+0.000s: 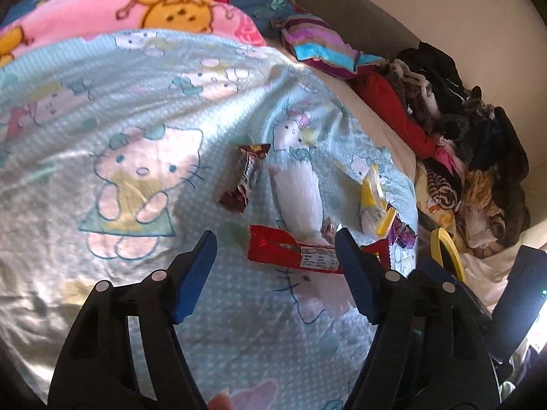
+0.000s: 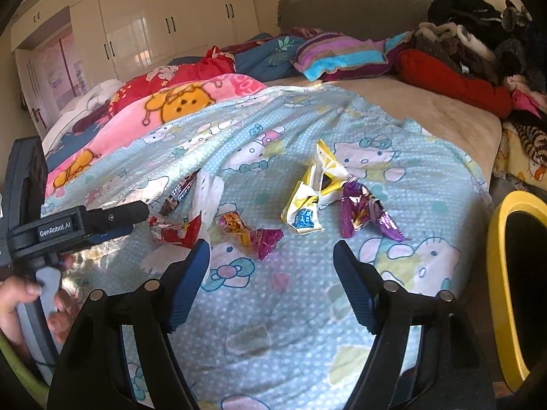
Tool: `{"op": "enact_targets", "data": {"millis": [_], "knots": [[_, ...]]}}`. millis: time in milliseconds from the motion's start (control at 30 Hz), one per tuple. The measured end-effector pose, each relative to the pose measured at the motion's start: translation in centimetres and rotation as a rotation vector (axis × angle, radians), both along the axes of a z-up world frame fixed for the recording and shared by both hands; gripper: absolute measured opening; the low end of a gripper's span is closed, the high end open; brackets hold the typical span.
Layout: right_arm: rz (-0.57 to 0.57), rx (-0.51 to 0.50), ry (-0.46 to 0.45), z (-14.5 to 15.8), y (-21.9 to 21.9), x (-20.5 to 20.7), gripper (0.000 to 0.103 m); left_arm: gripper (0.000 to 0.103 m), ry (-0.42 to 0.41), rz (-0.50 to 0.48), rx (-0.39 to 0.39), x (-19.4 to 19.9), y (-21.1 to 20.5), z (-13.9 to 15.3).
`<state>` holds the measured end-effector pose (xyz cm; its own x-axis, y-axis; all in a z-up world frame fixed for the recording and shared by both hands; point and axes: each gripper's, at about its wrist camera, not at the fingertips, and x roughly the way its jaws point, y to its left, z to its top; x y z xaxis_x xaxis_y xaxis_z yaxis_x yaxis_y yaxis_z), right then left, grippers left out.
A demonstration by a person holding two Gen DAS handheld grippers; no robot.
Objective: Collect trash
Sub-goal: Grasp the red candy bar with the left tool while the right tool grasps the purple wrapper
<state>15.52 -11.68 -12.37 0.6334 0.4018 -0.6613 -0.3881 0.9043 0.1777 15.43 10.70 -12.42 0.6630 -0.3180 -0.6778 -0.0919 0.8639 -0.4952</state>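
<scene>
While most of the wrappers are too blurry to read, the one clear bit of writing is "GenRobot.AI" in white on the black body of the left claw (image 2: 135, 210), seen from the right wrist view. A hand (image 2: 20, 304) grips its handle at the left edge.

Red wrapper (image 1: 294, 251) has a white label panel with small print, can't make it out. Brown candy bar wrapper (image 1: 244, 177) has lettering too, unreadable.

Left claw (image 1: 275, 249) is spread, blue pads either side of the red wrapper, right pad overlapping it but not pinching it as far as I can tell. Right claw (image 2: 271, 256) is spread too, nothing in it, hanging over the blue cartoon-cat blanket (image 2: 273, 307) just short of the pink-and-yellow wrapper (image 2: 253, 234).

Yellow-white wrapper (image 2: 312, 194) and purple foil wrapper (image 2: 365, 213) lie toward the bed's right edge, near the yellow-rimmed bin (image 2: 499, 273).
</scene>
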Motion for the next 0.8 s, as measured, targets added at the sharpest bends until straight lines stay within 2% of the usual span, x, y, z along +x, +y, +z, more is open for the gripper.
{"op": "enact_targets", "data": {"millis": [100,267,367,433,500,567,633,800], "knots": [[-0.006,0.014,0.025,-0.6,0.2,0.8,0.065,0.061,0.004,-0.003,-0.004,0.4,-0.2,-0.4],[0.003,0.052,0.106,-2.2,0.6,2.7,0.053,0.058,0.028,0.010,-0.057,1.2,0.0,-1.5],[0.028,0.067,0.149,-3.1,1.1,3.4,0.041,0.055,0.038,0.004,-0.079,1.5,0.0,-2.0],[0.044,0.073,0.169,-3.4,1.4,3.5,0.024,0.053,0.038,0.001,-0.085,1.7,-0.2,-2.2],[0.056,0.067,0.171,-3.5,1.6,3.3,0.017,0.048,0.039,0.002,-0.095,1.8,-0.3,-2.4],[0.067,0.068,0.163,-3.4,1.8,3.0,0.016,0.034,0.042,0.004,-0.107,1.9,-0.2,-2.6],[0.069,0.071,0.153,-3.2,1.7,2.8,0.015,0.025,0.046,-0.002,-0.113,1.9,-0.4,-2.7],[0.048,0.082,0.144,-3.1,1.1,2.7,0.013,0.011,0.023,-0.027,-0.088,1.4,-1.0,-1.9]]}}
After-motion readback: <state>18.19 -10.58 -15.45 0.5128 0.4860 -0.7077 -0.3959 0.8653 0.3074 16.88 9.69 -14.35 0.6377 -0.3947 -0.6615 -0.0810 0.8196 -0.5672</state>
